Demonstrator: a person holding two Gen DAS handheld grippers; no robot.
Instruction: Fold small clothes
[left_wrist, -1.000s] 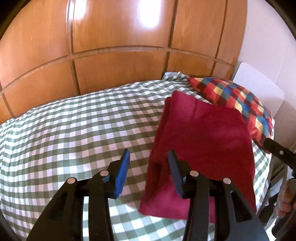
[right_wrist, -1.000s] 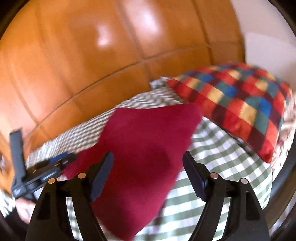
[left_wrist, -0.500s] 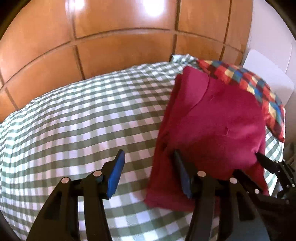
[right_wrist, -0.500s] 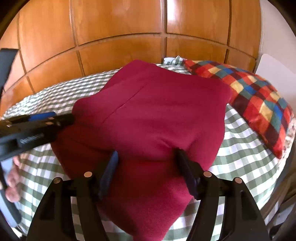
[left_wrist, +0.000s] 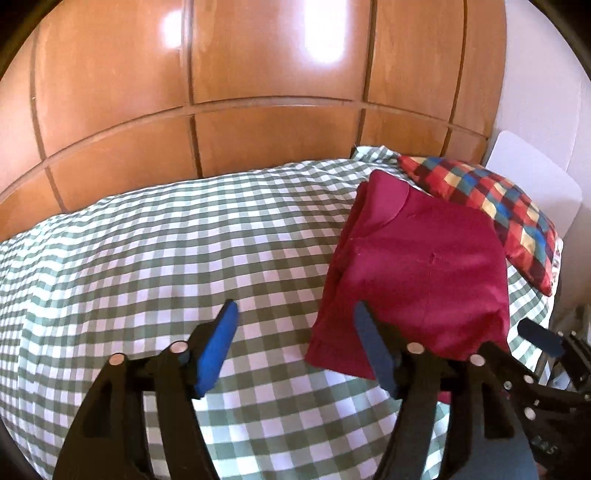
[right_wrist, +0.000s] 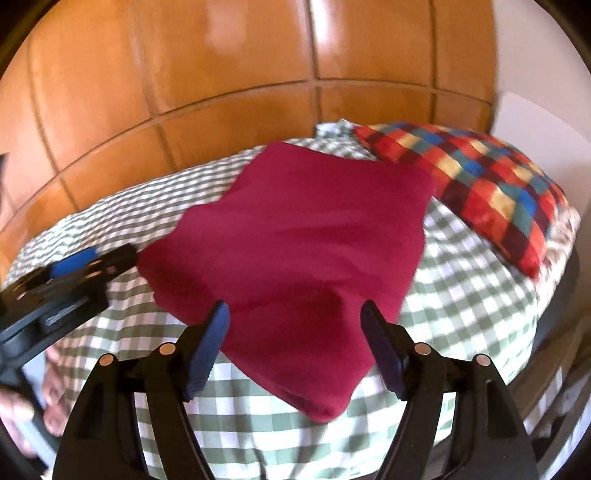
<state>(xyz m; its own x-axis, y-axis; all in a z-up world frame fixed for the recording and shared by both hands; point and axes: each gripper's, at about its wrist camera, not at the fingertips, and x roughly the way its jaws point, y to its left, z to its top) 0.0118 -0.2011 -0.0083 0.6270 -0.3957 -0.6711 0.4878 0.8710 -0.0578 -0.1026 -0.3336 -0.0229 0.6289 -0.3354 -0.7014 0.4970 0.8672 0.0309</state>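
Garment: a folded dark red cloth lies flat on the bed, toward the right side, its far corner touching the pillow; from the right wrist view its near corner points at the camera.
Garment layers: along its left edge a lower layer shows beside the upper one, and a seam runs down the top face.
Bed: a green and white checked cover spreads wide to the left of the cloth, smooth and bare there.
Pillow: a cushion in red, blue and yellow checks sits at the far right of the bed, tilted up against a white board.
Wall: glossy wooden panels stand behind the bed, with light reflected in them.
Left gripper: the left gripper hangs over the bed cover just left of the cloth's near left corner; its jaws are opening, with only checked cover between them; the right blue pad overlaps the cloth's edge in the picture, and contact cannot be told.
Right gripper: the right gripper hangs above the cloth's near corner; its jaws are opening wide, the cloth showing between the pads, neither pad pressing on it.
Hand: fingers show blurred at the near left of the right wrist view, under the left gripper.
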